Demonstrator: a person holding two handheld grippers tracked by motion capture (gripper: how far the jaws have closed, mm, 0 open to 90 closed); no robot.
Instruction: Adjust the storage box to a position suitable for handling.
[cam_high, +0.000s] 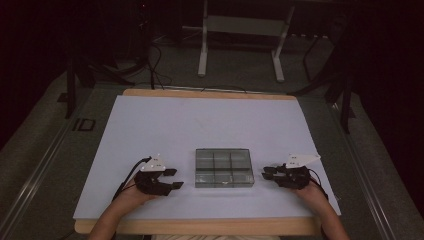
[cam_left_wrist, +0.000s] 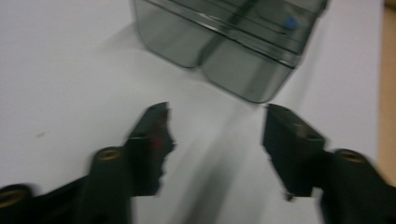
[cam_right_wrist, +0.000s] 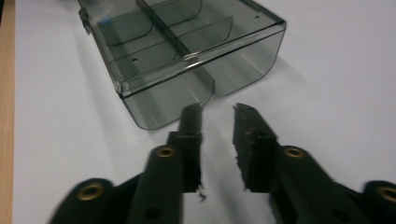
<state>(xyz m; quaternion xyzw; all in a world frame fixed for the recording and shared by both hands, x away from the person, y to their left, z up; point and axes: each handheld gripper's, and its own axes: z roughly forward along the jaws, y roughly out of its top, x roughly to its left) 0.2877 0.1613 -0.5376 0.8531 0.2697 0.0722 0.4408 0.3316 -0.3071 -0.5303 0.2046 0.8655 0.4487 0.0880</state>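
Note:
A smoky clear plastic organiser box (cam_high: 224, 167) with several compartments sits closed on the white sheet, near the front middle. My left gripper (cam_high: 177, 178) rests just left of it, with its jaws apart and nothing between them. In the left gripper view the box (cam_left_wrist: 224, 56) lies a short way beyond the left gripper (cam_left_wrist: 217, 112). My right gripper (cam_high: 265, 173) is just right of the box. Its jaws stand a narrow gap apart, nothing between them. In the right gripper view the right gripper (cam_right_wrist: 217, 109) points at the box's near side wall (cam_right_wrist: 187, 51), close to it but apart.
The white sheet (cam_high: 200, 125) covers a wooden table whose front edge (cam_high: 200, 226) shows below the hands. A small blue piece (cam_left_wrist: 291, 22) shows inside the box. Beyond the table stand a white frame's legs (cam_high: 202, 60) and dark cables on the floor.

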